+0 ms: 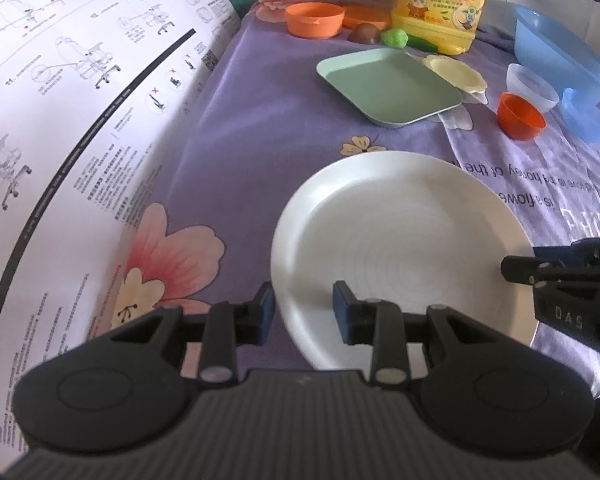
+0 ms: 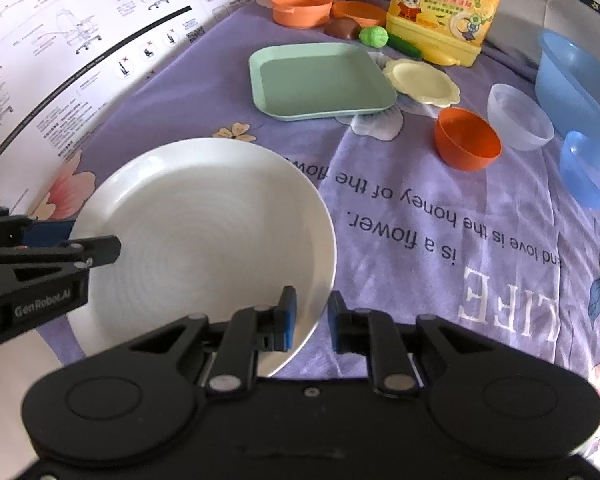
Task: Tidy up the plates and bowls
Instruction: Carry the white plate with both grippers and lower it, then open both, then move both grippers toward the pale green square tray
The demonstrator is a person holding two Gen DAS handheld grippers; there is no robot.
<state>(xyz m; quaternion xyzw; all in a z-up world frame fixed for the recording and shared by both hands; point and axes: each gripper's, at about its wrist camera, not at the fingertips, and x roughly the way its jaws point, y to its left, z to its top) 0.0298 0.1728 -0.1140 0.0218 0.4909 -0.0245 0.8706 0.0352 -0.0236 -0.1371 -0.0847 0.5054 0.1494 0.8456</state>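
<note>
white ceramic plate (image 1: 400,248) lies flat on the purple printed cloth (image 2: 440,248), spanning the space between both claws. left gripper (image 1: 304,312): jaws parted with the plate's left rim passing between them, one blue pad outside the rim and one over the plate's well; the pads stand apart from the rim, so nothing is grasped. right gripper (image 2: 312,318): jaws likewise straddling the opposite, right rim, the gap narrower, no firm pinch visible. each claw is equally near its own edge; the plate's diameter runs from one claw to the other. judged next step: clench both rims together. green square tray (image 2: 320,80) lies well ahead of both claws.
</note>
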